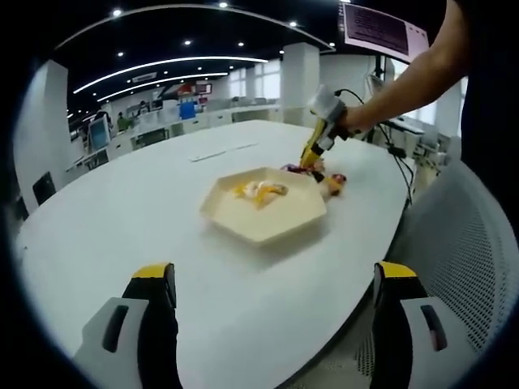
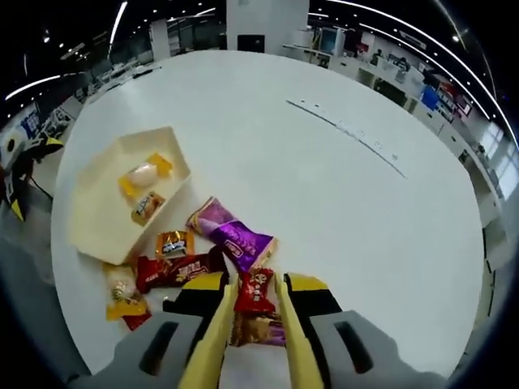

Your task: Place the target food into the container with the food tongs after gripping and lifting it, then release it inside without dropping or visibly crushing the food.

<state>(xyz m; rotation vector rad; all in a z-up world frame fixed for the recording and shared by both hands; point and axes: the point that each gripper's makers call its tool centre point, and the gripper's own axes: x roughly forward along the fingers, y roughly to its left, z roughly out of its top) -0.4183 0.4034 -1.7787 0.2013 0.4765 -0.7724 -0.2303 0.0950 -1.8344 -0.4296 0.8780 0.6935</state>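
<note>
A cream hexagonal tray [image 1: 280, 223] [image 2: 93, 231] on the white table holds two yellow-wrapped snacks [image 1: 259, 191] [image 2: 142, 180]. Beside it lie loose packets: purple [image 2: 235, 237], small orange [image 2: 174, 243], dark red [image 2: 178, 270] and yellow [image 2: 122, 296]. My right gripper [image 2: 255, 306] [image 1: 318, 146] is shut on yellow food tongs [image 2: 212, 344], and their tips pinch a red packet [image 2: 256, 292] right over this pile, beside the tray. My left gripper [image 1: 272, 279] stays open over the near table edge, well short of the tray, with nothing in it.
A thin strip of paper [image 1: 219, 151] [image 2: 349, 130] lies farther out on the table. A grey mesh chair [image 1: 462, 243] stands by the table's edge. The person's arm [image 1: 405, 77] reaches in over the snacks. Office desks stand beyond.
</note>
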